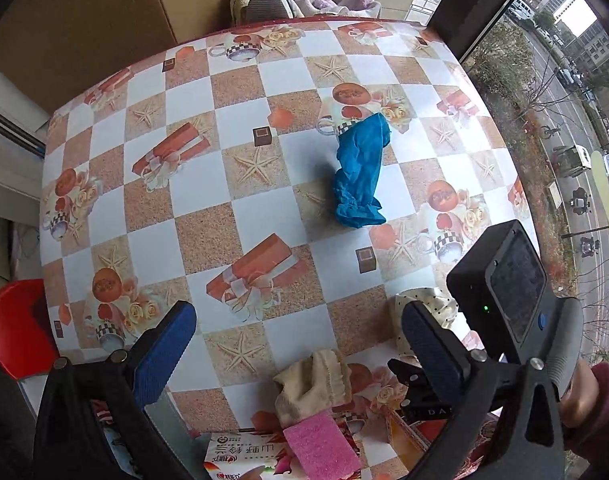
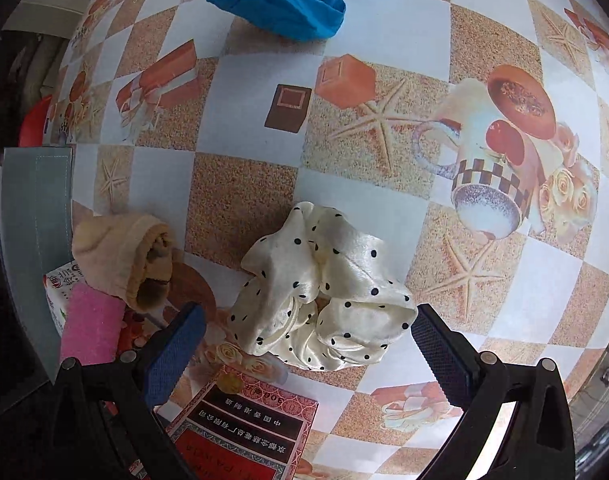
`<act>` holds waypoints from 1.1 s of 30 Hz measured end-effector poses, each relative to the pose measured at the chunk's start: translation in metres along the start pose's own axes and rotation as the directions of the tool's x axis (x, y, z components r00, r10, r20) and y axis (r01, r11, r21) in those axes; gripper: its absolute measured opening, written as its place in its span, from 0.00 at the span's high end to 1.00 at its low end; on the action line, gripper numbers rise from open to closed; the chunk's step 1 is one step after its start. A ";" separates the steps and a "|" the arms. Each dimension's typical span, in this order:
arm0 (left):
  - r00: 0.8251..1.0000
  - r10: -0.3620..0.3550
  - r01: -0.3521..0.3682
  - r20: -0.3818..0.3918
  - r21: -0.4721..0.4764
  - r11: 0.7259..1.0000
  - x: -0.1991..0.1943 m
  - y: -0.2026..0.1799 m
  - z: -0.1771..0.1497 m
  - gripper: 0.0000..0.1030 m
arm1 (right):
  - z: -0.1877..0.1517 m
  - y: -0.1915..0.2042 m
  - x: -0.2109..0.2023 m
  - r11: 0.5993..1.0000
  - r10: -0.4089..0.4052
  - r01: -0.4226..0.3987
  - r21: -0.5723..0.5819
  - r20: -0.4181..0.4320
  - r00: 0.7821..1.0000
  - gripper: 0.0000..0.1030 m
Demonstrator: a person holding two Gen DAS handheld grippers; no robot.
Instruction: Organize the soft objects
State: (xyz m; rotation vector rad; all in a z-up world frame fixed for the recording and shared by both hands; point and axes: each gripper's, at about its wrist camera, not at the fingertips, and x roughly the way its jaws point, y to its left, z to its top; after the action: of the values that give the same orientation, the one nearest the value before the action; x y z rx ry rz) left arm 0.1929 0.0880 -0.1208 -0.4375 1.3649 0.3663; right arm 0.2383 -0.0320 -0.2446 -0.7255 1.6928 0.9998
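Note:
A cream polka-dot scrunchie [image 2: 324,292] lies on the patterned table, just ahead of and between the fingers of my open right gripper [image 2: 304,344]. A beige sock [image 2: 124,256] and a pink sponge [image 2: 90,322] lie to its left. A blue glove [image 2: 280,4] lies farther off. In the left wrist view my left gripper [image 1: 296,344] is open and empty above the sock [image 1: 312,384] and sponge [image 1: 320,452]; the glove [image 1: 360,168] lies mid-table. The right gripper's body [image 1: 504,292] is at the right, over the scrunchie [image 1: 428,304].
A red printed box [image 2: 248,424] lies under the right gripper. A tissue pack [image 1: 240,458] sits beside the sponge. A red stool [image 1: 16,328] stands left of the table, a cardboard box [image 1: 84,20] behind it, and a window [image 1: 564,120] on the right.

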 end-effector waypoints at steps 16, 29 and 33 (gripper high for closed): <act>0.995 0.071 -0.065 -0.069 0.075 0.995 0.104 -0.064 0.098 0.10 | -0.053 -0.048 -0.036 0.989 0.105 -0.120 0.085 0.168 0.980 0.67; 0.998 0.044 -0.040 -0.034 0.111 0.993 0.089 -0.066 0.079 0.83 | -0.084 -0.092 -0.089 0.931 0.089 -0.198 0.307 0.335 0.938 0.67; 0.999 0.035 -0.041 0.041 0.153 0.987 0.054 -0.072 0.058 0.83 | -0.104 -0.102 -0.101 0.898 0.067 -0.218 0.382 0.372 0.926 0.67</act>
State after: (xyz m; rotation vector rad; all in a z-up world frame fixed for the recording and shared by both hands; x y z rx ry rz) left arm 0.2871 0.0550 -0.1588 -0.2762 1.3549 0.2965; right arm 0.3086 -0.1712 -0.1610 -0.1270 1.5812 0.7706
